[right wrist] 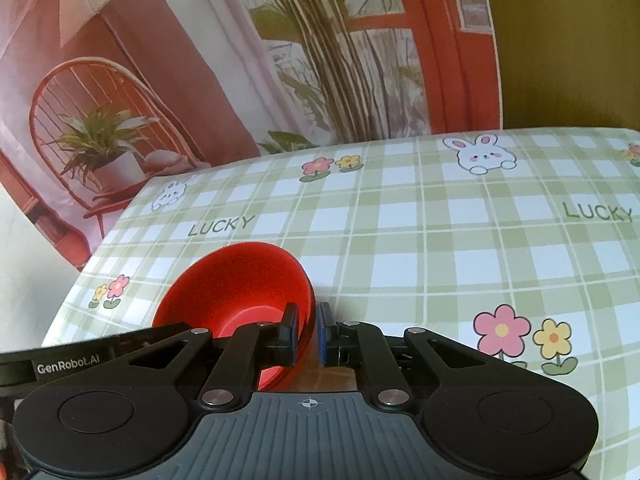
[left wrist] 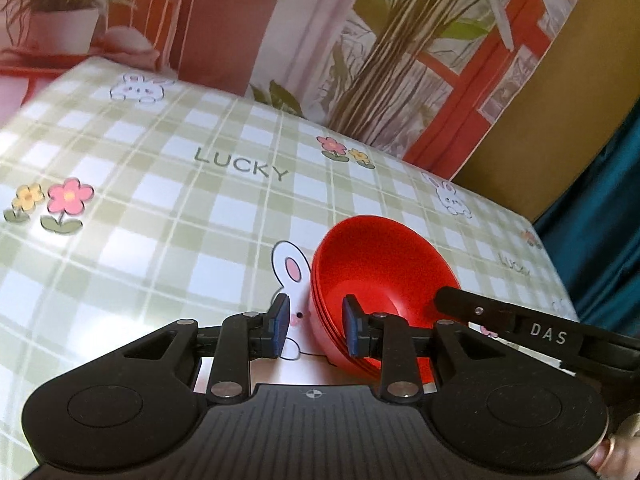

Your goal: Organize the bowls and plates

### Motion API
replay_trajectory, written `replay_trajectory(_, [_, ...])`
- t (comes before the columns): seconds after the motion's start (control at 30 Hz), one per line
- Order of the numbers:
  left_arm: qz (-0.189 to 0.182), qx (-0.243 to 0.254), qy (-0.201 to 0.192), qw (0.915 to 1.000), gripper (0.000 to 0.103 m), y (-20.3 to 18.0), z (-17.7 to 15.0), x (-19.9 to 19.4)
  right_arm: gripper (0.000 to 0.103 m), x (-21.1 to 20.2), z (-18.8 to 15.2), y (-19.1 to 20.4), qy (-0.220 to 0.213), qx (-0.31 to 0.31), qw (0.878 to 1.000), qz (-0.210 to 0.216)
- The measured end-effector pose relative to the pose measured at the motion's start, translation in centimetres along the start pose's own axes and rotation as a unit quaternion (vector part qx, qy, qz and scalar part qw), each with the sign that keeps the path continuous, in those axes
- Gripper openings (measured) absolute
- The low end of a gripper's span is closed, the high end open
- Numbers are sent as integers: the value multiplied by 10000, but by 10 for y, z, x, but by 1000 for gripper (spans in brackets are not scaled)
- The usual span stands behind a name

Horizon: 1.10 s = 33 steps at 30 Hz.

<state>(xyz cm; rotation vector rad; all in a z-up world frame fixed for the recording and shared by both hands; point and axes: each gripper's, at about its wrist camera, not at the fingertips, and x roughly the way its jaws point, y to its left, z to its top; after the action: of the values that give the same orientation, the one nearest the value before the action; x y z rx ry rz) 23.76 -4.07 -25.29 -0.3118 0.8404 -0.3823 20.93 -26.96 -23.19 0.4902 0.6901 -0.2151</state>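
A stack of red bowls [left wrist: 380, 272] sits on the checked tablecloth [left wrist: 160, 184]; it also shows in the right wrist view [right wrist: 240, 288]. My left gripper [left wrist: 316, 326] is open, its jaws straddling the stack's left rim without clamping it. My right gripper [right wrist: 307, 334] has its jaws nearly closed, pinching the right rim of the bowls. The right gripper's finger also shows in the left wrist view [left wrist: 500, 320], reaching into the bowl. The left gripper's finger shows at the left of the right wrist view [right wrist: 100, 356].
The tablecloth [right wrist: 440, 240] has rabbits, flowers and "LUCKY" prints. A printed backdrop [left wrist: 360, 40] with plants and a red frame stands behind the table. The table's right edge [left wrist: 560, 264] drops off toward a teal curtain.
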Motion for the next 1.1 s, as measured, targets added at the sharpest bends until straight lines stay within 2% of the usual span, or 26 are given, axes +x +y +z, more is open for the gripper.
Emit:
replay_trajectory(0.27, [-40, 6, -9, 10000, 22, -6, -3, 3, 10, 1, -1, -3, 7, 72, 10000, 61])
replay_trajectory(0.67, [125, 188, 4, 9997, 22, -14, -7, -10, 9, -15, -3, -1, -180, 130, 9997, 141])
replay_trajectory(1.1, [207, 327, -197, 9991, 22, -30, -12, -44, 9, -55, -4, 6, -577, 117, 9975, 379])
